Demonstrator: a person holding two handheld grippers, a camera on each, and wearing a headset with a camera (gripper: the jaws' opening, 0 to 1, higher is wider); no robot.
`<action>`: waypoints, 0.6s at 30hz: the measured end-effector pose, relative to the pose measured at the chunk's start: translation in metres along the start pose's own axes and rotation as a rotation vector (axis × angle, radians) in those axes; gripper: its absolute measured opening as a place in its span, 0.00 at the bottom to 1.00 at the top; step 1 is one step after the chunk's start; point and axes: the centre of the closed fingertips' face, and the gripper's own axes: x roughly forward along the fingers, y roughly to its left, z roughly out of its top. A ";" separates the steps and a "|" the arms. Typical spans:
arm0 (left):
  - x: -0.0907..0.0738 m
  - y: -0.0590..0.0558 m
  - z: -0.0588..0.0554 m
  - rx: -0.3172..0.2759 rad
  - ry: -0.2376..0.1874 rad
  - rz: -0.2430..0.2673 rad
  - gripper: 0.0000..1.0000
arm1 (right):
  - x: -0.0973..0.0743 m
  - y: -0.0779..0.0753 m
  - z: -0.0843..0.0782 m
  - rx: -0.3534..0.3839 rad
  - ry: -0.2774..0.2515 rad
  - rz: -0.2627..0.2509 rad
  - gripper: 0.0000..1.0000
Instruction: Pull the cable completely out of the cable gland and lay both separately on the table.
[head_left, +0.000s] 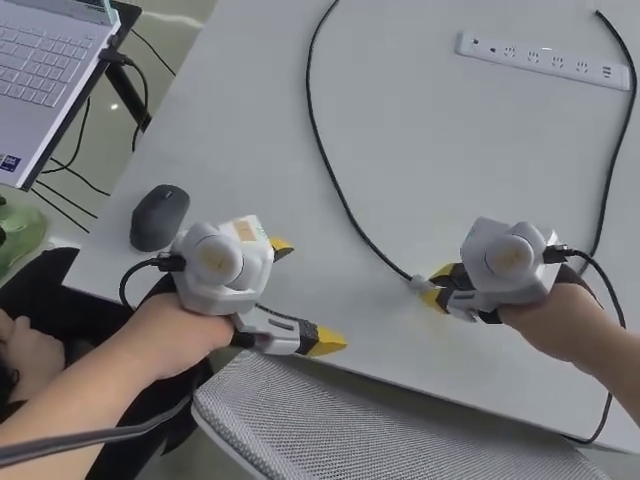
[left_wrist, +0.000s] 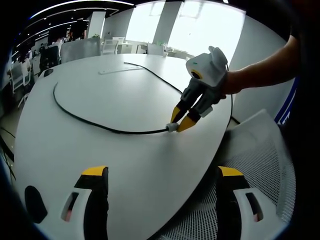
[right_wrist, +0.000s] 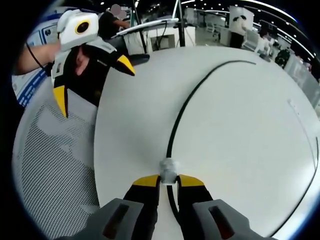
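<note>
My right gripper was clamped on the cable gland at the table edge, centre-right in the head view, while my left gripper hung open at lower left, so pulling then would likely have dragged the unheld cable along.

The head view looks steeply down from above the near edge of the surface, with the left gripper and right gripper close below. The left gripper view sits low at that edge, facing the right gripper. The right gripper view hangs close over the cable gland, facing across the surface. All three share the black cable.
</note>
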 end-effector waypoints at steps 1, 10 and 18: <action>0.001 0.000 0.002 0.002 -0.002 -0.002 0.89 | -0.002 -0.001 0.001 0.004 -0.002 0.002 0.08; 0.009 -0.004 0.020 0.035 -0.026 -0.029 0.88 | -0.019 0.007 0.010 0.027 -0.023 0.028 0.08; 0.017 -0.017 0.039 0.079 -0.042 -0.069 0.87 | -0.038 0.020 0.020 0.036 -0.044 0.057 0.08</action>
